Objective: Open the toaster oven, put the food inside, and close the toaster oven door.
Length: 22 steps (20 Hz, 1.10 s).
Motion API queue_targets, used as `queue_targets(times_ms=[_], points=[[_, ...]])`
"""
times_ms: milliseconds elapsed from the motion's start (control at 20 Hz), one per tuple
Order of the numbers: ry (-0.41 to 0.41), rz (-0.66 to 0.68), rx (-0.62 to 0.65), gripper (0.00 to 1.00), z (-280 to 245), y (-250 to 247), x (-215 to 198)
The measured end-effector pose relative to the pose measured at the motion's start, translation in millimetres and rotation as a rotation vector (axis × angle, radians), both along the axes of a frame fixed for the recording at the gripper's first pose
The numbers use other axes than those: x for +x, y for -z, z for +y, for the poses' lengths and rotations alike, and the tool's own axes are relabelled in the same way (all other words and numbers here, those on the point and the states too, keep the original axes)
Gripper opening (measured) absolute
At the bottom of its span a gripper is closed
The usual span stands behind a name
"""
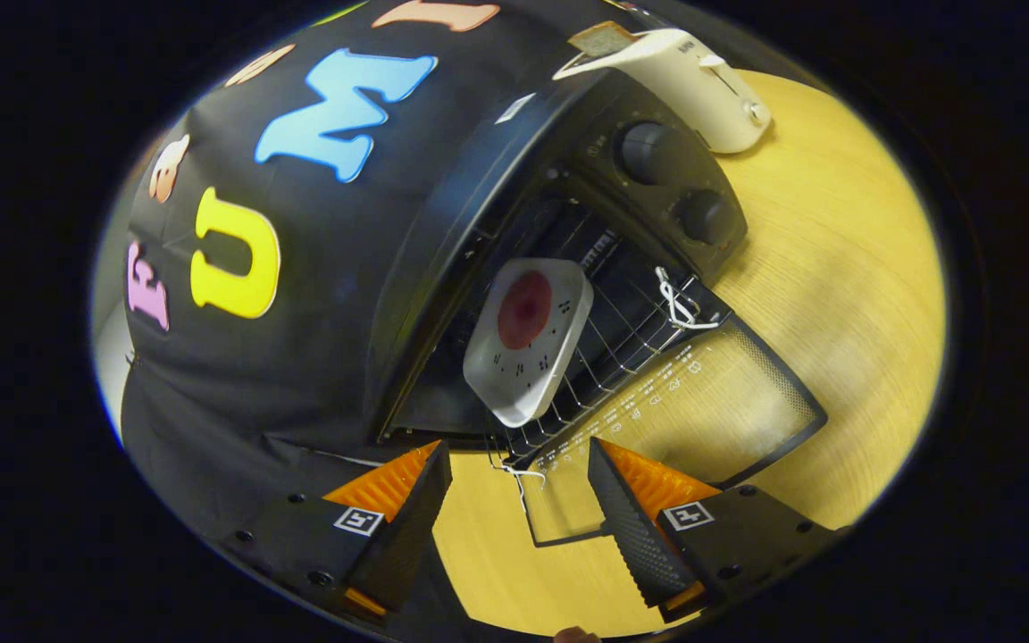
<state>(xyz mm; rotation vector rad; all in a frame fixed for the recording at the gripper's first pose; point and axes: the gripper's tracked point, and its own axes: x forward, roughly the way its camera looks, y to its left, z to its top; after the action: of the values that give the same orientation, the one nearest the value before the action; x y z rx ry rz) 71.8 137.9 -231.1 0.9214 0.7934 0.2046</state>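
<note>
A black toaster oven [657, 179] stands on the wooden table with its glass door [702, 402] folded down flat toward me. Its wire rack [622, 348] is pulled partway out. On the rack rests a white square plate [559, 348] with a round dark red piece of food [525, 309] on it. My gripper [519, 473] is open just short of the door's front edge, fingers apart with nothing between them. The plate lies just ahead of the fingers.
A white pop-up toaster [702, 80] with a slice of bread [599, 37] in it stands beyond the oven. Bare wooden table [845, 286] stretches to the right of the oven. The black cloth wall hangs close on the left.
</note>
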Motion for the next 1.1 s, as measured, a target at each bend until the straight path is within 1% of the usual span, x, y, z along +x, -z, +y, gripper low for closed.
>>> queue_targets(times_ms=[50, 100, 200, 250, 400, 500, 550, 600, 750, 950, 1100], points=[[-0.039, -0.017, -0.055, 0.97, 1, -1, -5], [-0.073, -0.027, -0.113, 0.97, 1, 0, -11], [-0.119, -0.003, -0.259, 0.97, -7, 13, -23], [-0.148, 0.007, -0.305, 0.98, -8, 17, -29], [-0.211, 0.031, -0.402, 0.98, -6, 28, -48], [-0.229, 0.072, -0.488, 0.98, -13, 43, -60], [-0.240, 0.093, -0.513, 0.98, -15, 50, -65], [-0.251, 0.110, -0.532, 0.98, -14, 52, -79], [-0.275, 0.150, -0.621, 0.98, -21, 72, -86], [-0.348, 0.184, -0.752, 0.98, -25, 100, -95], [-0.381, 0.194, -0.809, 0.98, -26, 112, -94]])
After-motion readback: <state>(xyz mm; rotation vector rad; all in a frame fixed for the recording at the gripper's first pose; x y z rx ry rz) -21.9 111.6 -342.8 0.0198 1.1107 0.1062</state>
